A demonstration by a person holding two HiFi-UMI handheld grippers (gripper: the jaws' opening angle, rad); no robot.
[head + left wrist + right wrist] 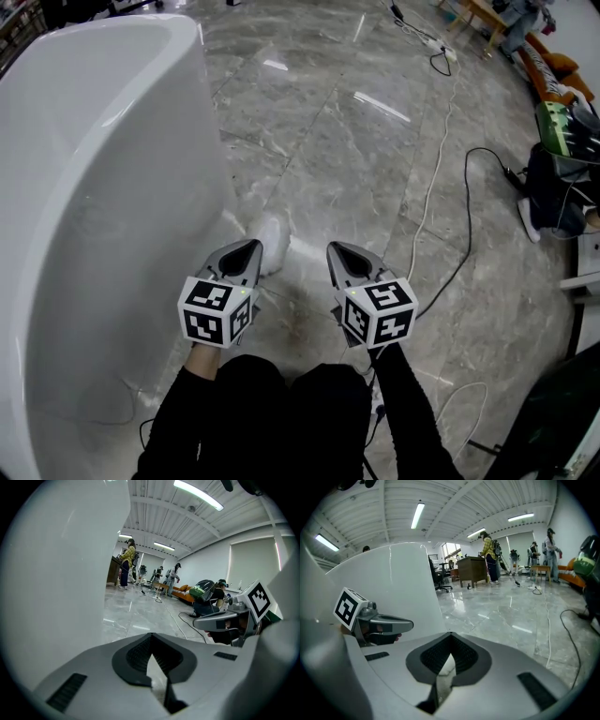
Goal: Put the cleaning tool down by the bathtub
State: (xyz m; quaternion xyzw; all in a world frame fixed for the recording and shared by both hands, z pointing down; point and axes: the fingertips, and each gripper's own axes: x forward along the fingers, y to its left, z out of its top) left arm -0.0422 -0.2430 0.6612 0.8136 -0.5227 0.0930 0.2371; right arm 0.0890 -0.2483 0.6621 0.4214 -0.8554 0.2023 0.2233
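The white bathtub (94, 187) fills the left of the head view. A small white cleaning tool (273, 242) lies on the marble floor right beside the tub's outer wall. My left gripper (253, 245) hovers just left of and nearer than the tool, jaws closed, holding nothing. About a hand's width to the right, my right gripper (333, 247) is level with it, also shut and empty. In the left gripper view the jaws (151, 634) meet at the tip, with the tub wall (56, 573) close on the left. The right gripper (451, 633) shows the same closed tip.
A white cable (433, 178) and a black cable (464, 234) run over the floor at the right. Dark bags (555, 192) sit at the right edge. Far off stand a desk (471, 571) and several people (490, 555).
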